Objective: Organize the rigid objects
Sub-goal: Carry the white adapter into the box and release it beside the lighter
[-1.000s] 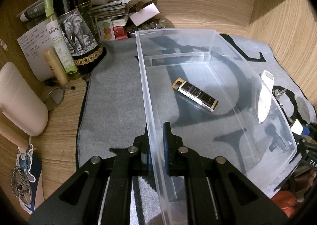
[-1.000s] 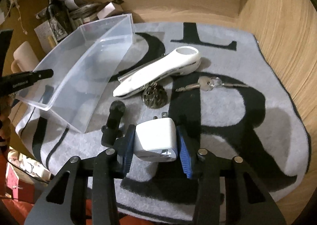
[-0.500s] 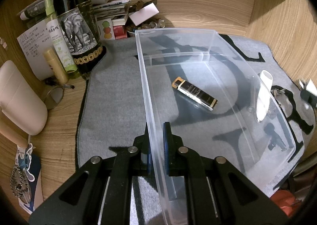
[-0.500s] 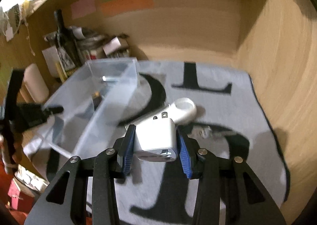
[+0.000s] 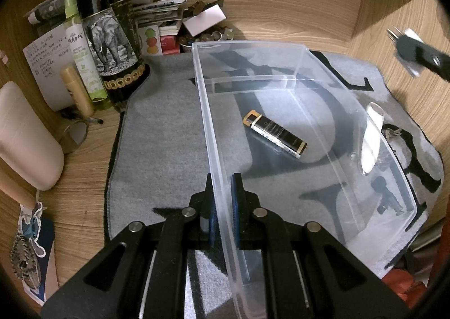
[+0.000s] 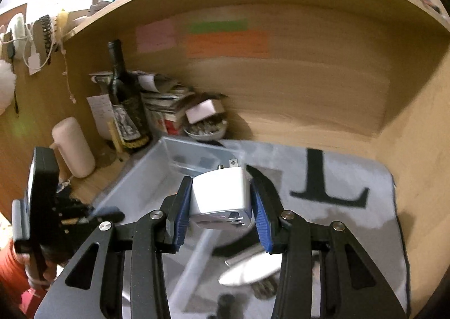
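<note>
A clear plastic bin (image 5: 298, 46) lies on the grey mat, and my left gripper (image 5: 222, 201) is shut on its near wall. Inside it rests a black and gold lighter (image 5: 275, 133). My right gripper (image 6: 222, 206) is shut on a white plug adapter (image 6: 220, 195), its prongs pointing away, held in the air over the bin (image 6: 140, 187). In the left wrist view the right gripper (image 5: 405, 43) shows at the upper right, above the mat. A white handle-shaped tool (image 5: 371, 133) and a small black part (image 5: 386, 198) lie on the mat beyond the bin's far wall.
A dark wine bottle (image 5: 109, 26), a green spray bottle (image 5: 81, 52), a cream container (image 5: 25, 139) and stacked papers crowd the back left corner. Wooden walls enclose the back and right. Keys (image 5: 393, 132) lie beside the white tool (image 6: 253, 265).
My right gripper has risen off the mat with the adapter and swung toward the bin. The left gripper and the bin have stayed put.
</note>
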